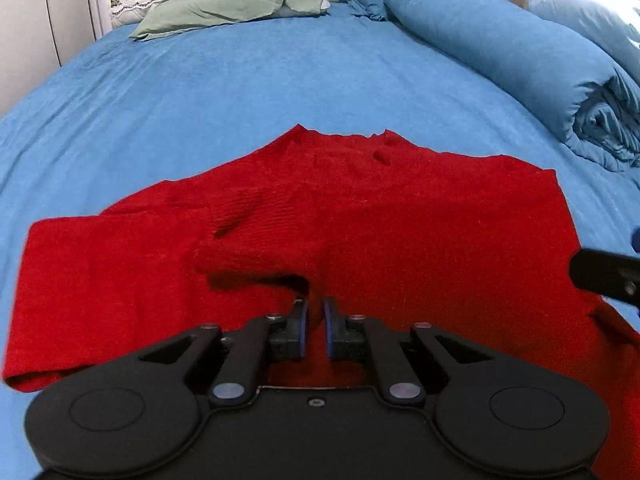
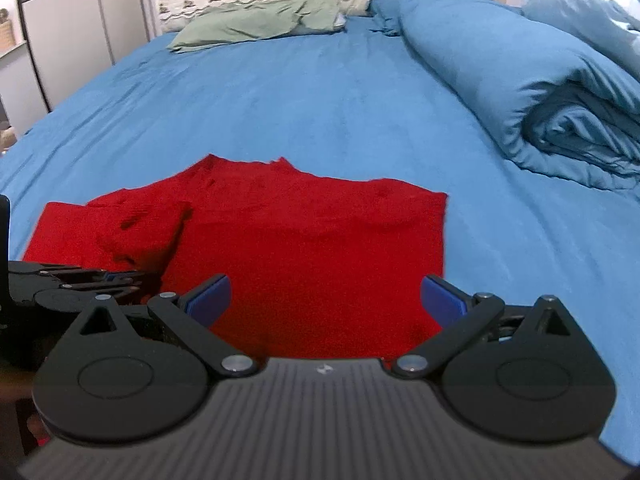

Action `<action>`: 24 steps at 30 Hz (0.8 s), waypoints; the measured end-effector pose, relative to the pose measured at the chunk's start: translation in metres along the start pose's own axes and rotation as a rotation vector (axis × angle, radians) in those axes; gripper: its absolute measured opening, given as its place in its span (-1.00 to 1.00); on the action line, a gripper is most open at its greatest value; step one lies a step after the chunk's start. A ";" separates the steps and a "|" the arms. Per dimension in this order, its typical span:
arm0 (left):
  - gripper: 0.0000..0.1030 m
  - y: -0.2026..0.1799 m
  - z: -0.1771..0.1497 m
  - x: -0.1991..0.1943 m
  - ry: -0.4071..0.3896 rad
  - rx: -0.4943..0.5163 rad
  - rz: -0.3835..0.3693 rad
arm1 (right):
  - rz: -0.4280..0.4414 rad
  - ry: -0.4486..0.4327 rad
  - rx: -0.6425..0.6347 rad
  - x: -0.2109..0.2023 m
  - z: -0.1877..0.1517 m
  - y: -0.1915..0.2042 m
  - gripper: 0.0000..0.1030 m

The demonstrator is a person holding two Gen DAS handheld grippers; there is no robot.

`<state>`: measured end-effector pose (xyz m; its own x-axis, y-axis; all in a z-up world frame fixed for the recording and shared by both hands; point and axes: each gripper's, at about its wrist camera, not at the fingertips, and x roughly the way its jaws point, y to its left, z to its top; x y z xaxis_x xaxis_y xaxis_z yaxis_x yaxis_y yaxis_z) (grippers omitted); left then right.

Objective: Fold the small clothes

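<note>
The left gripper [image 1: 316, 320] hung low over the red sweater [image 1: 360, 220], its pads a narrow gap apart with nothing pinched. The right gripper [image 2: 324, 300] gaped wide and empty. The sweater lay on the blue bed [image 1: 280, 80], one sleeve already folded in; next likely called for gripping the other side.

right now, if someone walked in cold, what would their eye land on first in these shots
The red sweater jumps out first, spread flat on the blue bedsheet with one sleeve folded in across its body. Next come the black tongs low in each view: the left tongs stand slightly apart over the folded sleeve, the right tongs gape wide over the sweater's near edge, neither holding anything. At the right a rolled blue duvet lies along the bed.
</note>
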<state>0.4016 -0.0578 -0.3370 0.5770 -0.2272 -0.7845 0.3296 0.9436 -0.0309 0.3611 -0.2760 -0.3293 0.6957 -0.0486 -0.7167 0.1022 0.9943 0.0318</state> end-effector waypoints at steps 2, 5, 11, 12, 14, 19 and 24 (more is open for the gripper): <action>0.14 0.005 -0.001 -0.014 0.007 0.005 0.015 | 0.028 -0.009 -0.008 -0.003 0.009 0.007 1.00; 0.71 0.018 -0.009 -0.036 -0.010 0.014 0.078 | 0.067 -0.020 -0.028 -0.007 0.026 0.022 1.00; 0.72 0.068 -0.022 -0.065 0.069 -0.087 0.180 | 0.172 0.031 -0.171 0.004 0.050 0.065 1.00; 0.72 0.075 -0.025 -0.069 0.076 -0.097 0.192 | 0.187 0.036 -0.210 0.008 0.050 0.074 1.00; 0.72 0.090 -0.029 -0.073 0.088 -0.115 0.210 | 0.203 0.040 -0.290 0.016 0.047 0.093 1.00; 0.72 0.116 -0.043 -0.075 0.106 -0.131 0.241 | 0.221 0.053 -0.478 0.048 0.033 0.140 1.00; 0.72 0.131 -0.052 -0.069 0.118 -0.141 0.237 | 0.204 0.064 -0.605 0.077 0.021 0.172 0.77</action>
<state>0.3664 0.0942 -0.3188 0.5317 0.0256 -0.8465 0.0838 0.9930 0.0827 0.4474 -0.1109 -0.3640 0.6130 0.1348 -0.7785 -0.4602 0.8618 -0.2132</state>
